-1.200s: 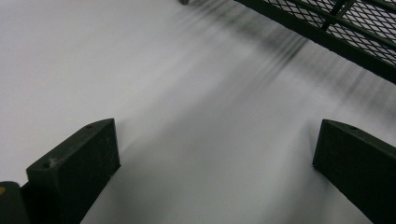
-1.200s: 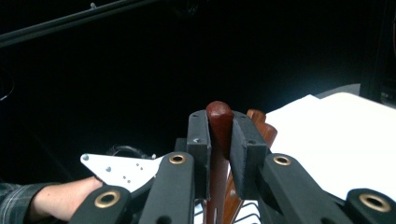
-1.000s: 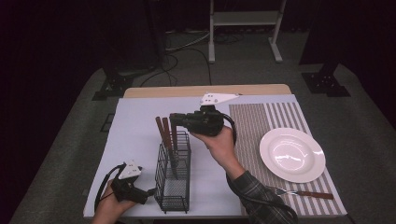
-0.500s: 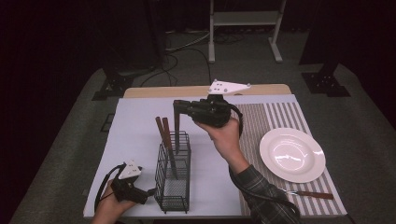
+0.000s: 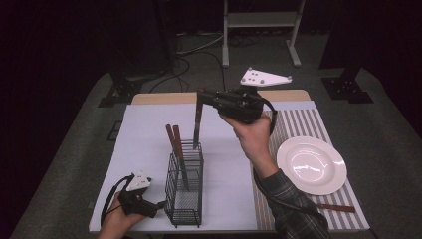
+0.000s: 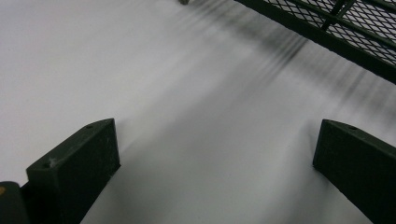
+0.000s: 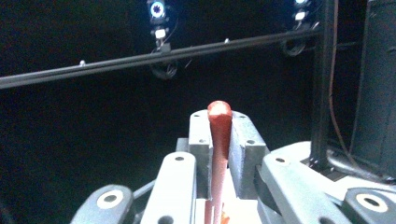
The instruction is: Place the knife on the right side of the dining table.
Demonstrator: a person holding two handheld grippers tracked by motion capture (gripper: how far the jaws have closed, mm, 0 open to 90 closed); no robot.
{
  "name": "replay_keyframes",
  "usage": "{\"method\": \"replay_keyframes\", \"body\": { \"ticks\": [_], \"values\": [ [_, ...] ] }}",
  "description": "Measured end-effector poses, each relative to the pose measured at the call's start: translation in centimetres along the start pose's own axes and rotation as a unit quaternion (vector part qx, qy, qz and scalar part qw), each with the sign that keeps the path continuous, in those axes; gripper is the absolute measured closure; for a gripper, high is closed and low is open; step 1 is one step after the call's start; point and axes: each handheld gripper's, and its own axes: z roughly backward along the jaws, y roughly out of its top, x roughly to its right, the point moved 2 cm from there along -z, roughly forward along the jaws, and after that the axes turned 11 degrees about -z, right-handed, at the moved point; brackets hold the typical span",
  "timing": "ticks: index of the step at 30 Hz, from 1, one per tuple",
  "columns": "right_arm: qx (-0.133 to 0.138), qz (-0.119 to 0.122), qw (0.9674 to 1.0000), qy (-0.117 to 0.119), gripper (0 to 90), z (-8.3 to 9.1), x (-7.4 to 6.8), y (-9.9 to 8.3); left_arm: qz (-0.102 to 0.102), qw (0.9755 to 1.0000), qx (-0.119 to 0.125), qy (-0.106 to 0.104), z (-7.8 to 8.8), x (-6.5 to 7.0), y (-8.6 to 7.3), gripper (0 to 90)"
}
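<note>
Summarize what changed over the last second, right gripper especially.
The right gripper, shut on a wooden-handled utensil, has lifted it up out of the wire caddy; only its lower end now sits at the caddy's rim. Unchanged: the left gripper rests open beside the caddy's base, two wooden handles stay in the caddy, and the plate and the utensil below it haven't moved.

Wire caddy (image 5: 185, 186) standing mid-bench with two handles (image 5: 174, 142) jutting up, bare white bench (image 5: 144, 129) left and behind, plate (image 5: 311, 165) occupying the right mat.
</note>
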Motion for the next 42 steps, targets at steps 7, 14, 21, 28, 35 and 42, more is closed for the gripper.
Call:
{"method": "replay_keyframes", "body": {
  "ticks": [7,14,21,28,35,42],
  "values": [
    [0.037,0.011,0.9989,-0.027,80.3,3.1,0.4,2.4,0.000,1.0000,0.000,0.000,0.0,0.0,0.0,0.0],
    [0.060,0.016,0.9958,-0.067,80.2,5.9,2.0,3.6,0.000,1.0000,0.000,0.000,0.0,0.0,0.0,0.0],
    [0.061,0.016,0.9914,-0.114,80.3,7.8,4.1,3.5,0.000,1.0000,0.000,0.000,0.0,0.0,0.0,0.0],
    [0.061,0.007,0.9818,-0.180,80.2,9.6,7.3,2.3,0.000,1.0000,0.000,0.000,0.0,0.0,0.0,0.0],
    [0.060,-0.010,0.9721,-0.227,80.2,10.4,10.5,0.5,0.000,1.0000,0.001,0.001,0.0,0.0,0.0,0.0],
    [0.065,-0.042,0.9581,-0.276,80.2,11.7,14.7,-2.5,-0.001,1.0000,0.001,0.001,0.0,0.0,0.0,0.0]
  ]
}}
